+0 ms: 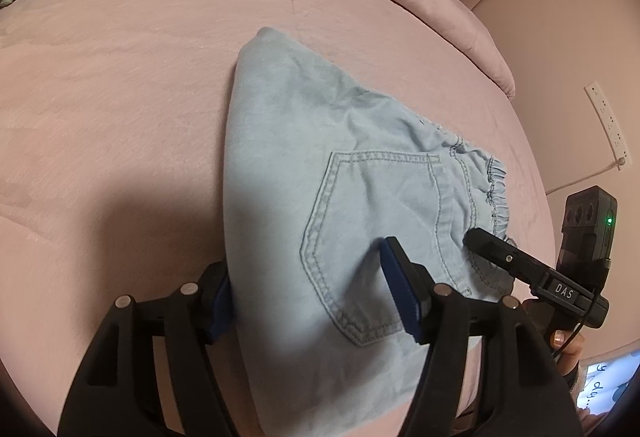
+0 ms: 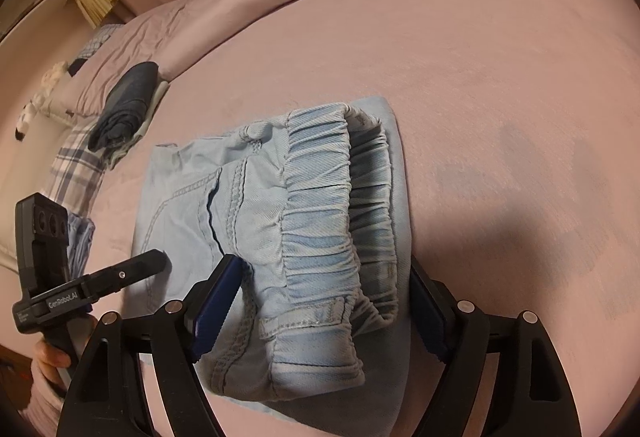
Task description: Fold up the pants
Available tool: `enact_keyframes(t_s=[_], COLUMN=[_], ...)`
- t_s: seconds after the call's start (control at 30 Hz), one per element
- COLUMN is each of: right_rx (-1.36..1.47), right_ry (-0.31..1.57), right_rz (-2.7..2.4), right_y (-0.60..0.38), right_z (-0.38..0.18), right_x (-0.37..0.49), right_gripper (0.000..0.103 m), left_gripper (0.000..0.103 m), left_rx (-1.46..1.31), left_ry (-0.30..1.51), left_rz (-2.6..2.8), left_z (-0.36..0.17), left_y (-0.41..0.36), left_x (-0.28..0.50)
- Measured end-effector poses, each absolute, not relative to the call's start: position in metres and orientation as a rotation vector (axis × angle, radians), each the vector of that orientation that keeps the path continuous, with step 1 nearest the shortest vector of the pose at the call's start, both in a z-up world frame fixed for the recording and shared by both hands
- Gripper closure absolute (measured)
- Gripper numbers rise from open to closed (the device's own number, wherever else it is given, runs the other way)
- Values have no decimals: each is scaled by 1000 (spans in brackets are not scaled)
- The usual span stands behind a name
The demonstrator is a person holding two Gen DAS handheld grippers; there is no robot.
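Light-blue denim pants (image 1: 340,197), folded into a compact bundle, lying on a pink bedspread (image 1: 120,97) toward the near edge of the bed, back pocket (image 1: 372,237) facing up, gathered elastic waistband (image 2: 336,205) turned to the right-hand side and lying doubled over on top of the lower layer. Left gripper (image 1: 316,301) spread fairly wide, straddling the near fold of the bundle – one blue pad (image 1: 222,301) at the cloth's left edge, the other (image 1: 400,293) over the pocket, with a gap showing there; firm pressing on the fabric not evident. Right gripper (image 2: 324,313) spread wider still, one blue pad (image 2: 216,305) beside the seam next to the waistband, the other (image 2: 428,313) just off the bundle's right edge, the waistband end between them – no pinch visible, cloth lying slack. Seen from the left wrist, the right gripper's black finger resting by the waistband corner, a hand (image 1: 568,345) below it. Seen from the right wrist, the left gripper's finger over the pocket side, a hand (image 2: 50,357) gripping its handle. Toward the far left corner of the bed, a dark folded garment (image 2: 124,109) on a pale one, well apart from the pants; a plaid pillow (image 2: 76,165) beside them. A white power strip (image 1: 608,125) on the wall beyond the bed's right edge.
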State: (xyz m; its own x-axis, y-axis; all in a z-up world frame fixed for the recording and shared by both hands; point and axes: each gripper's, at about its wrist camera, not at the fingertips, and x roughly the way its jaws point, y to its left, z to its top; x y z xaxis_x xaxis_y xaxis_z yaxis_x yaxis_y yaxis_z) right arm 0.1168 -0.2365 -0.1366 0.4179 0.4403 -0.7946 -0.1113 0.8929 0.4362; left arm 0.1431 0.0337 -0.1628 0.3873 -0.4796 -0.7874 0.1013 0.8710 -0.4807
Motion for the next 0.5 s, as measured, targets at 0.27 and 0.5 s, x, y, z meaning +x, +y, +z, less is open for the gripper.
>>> enact_keyframes(t_s=[0.27,0.5], right_rx=[338,351], right_ry=[1086,1076], right_rz=[358,366], right_y=[-234,-231], right_z=[-137,-138], right_x=[120,124], right_gripper=[20,20], left_gripper=[34,32], left_rx=[-376,-357], left_ry=[1120,1130], left_rz=[-390,-384], left_z=[-163,-162], left_y=[31,26], left_x=[147,152])
